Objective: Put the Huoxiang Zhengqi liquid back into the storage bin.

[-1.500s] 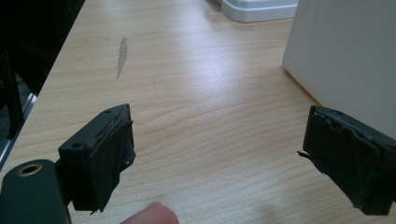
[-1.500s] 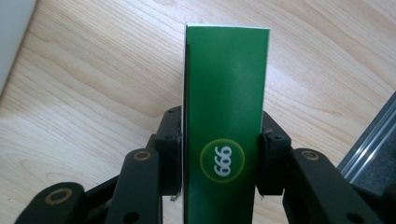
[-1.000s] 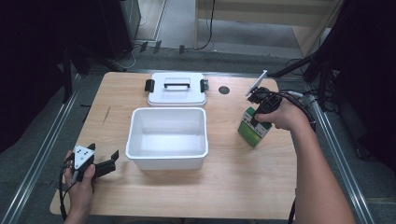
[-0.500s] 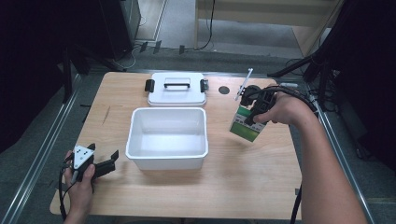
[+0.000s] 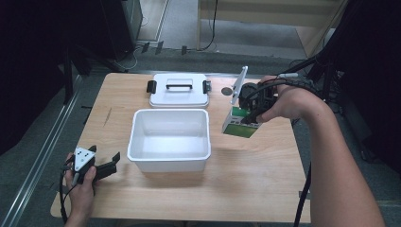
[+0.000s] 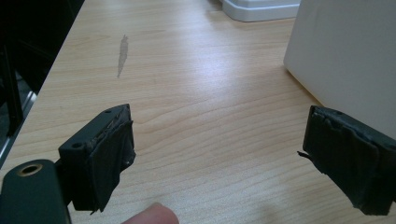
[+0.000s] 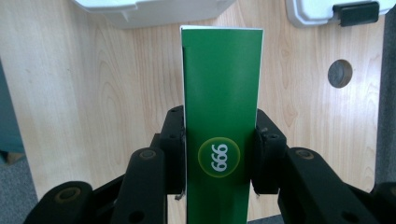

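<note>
Green carton (image 5: 241, 124), a small green-and-white box, hangs tilted above the wooden table (image 5: 265, 179) in the high view, clamped in the right gripper (image 5: 249, 105) just to the right of an open white bin (image 5: 171, 140). Its top leans away toward the far edge and its lower end points toward the bin. Behind the bin lies a white lid (image 5: 178, 90) with a dark handle and black latches, and a small round hole (image 5: 227, 91) sits in the tabletop beside it. The left gripper (image 5: 101, 168) rests near the table's front left corner, well apart from the carton, so the right hand is plainly the nearer one, and any drop into the bin looks like a short move leftward. In the left gripper view, two black padded jaws stand wide apart with nothing between them, bare wood (image 6: 196, 116) ahead and the bin's white wall (image 6: 345, 60) close on the right. In the right gripper view, the carton (image 7: 222, 107) runs straight up the middle, its long axis in line with the jaws, which press on its two narrow sides at a round yellow-ringed "999" logo (image 7: 218, 157). Past its top edge show the bin's rim (image 7: 154, 11) and, to the right, a corner of the lid (image 7: 336, 11).
</note>
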Demonstrator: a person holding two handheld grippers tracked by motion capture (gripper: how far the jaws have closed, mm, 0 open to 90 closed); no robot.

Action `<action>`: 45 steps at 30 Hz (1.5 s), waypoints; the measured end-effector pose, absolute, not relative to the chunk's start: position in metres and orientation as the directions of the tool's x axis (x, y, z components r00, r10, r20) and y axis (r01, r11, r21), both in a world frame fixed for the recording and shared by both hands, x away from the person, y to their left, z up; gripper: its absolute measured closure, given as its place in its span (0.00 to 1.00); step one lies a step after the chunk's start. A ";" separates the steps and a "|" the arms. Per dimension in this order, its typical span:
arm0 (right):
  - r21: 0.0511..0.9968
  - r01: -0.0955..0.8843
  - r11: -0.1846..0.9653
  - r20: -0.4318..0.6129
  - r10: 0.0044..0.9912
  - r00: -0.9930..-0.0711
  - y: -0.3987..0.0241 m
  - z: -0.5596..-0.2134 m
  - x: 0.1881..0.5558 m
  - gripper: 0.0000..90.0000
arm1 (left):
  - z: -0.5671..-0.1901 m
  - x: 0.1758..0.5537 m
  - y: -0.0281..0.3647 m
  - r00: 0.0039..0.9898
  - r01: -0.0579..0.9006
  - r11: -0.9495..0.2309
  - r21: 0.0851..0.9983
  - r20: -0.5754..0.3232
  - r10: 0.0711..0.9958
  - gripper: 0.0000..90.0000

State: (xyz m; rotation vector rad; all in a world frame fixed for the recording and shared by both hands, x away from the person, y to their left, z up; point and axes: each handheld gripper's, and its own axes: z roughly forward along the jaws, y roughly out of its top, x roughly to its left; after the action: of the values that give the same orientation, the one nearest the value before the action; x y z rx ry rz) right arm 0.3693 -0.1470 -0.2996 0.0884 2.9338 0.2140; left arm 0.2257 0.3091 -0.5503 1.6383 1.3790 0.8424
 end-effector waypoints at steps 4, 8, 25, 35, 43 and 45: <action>0.153 0.045 0.987 -0.180 0.072 -0.981 -0.142 -0.287 0.367 0.72 | -0.550 0.226 0.309 0.177 0.442 -0.067 0.895 -0.014 0.984 0.11; 0.176 0.029 0.984 -0.167 0.059 -0.984 -0.133 -0.276 0.363 0.72 | -0.550 0.226 0.310 0.175 0.443 -0.065 0.894 -0.015 0.984 0.11; 0.200 -0.012 0.980 -0.158 0.020 -0.987 -0.084 -0.244 0.355 0.71 | -0.550 0.226 0.310 0.171 0.444 -0.058 0.894 -0.022 0.985 0.11; 0.205 -0.017 0.979 -0.152 0.014 -0.988 -0.047 -0.238 0.349 0.71 | -0.550 0.226 0.310 0.169 0.443 -0.050 0.895 -0.028 0.985 0.11; 0.186 -0.031 0.982 -0.132 -0.006 -0.991 -0.029 -0.245 0.353 0.71 | -0.550 0.226 0.311 0.170 0.447 -0.047 0.893 -0.034 0.985 0.11; 0.187 -0.039 0.982 -0.132 -0.014 -0.991 -0.025 -0.248 0.354 0.71 | -0.550 0.226 0.311 0.170 0.448 -0.046 0.893 -0.035 0.985 0.11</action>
State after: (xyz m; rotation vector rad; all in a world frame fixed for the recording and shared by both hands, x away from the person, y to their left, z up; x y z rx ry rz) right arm 0.3541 -0.0246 -0.2479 -0.0408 2.9969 0.2872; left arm 0.2265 0.3114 -0.5503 1.6233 1.3977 0.8227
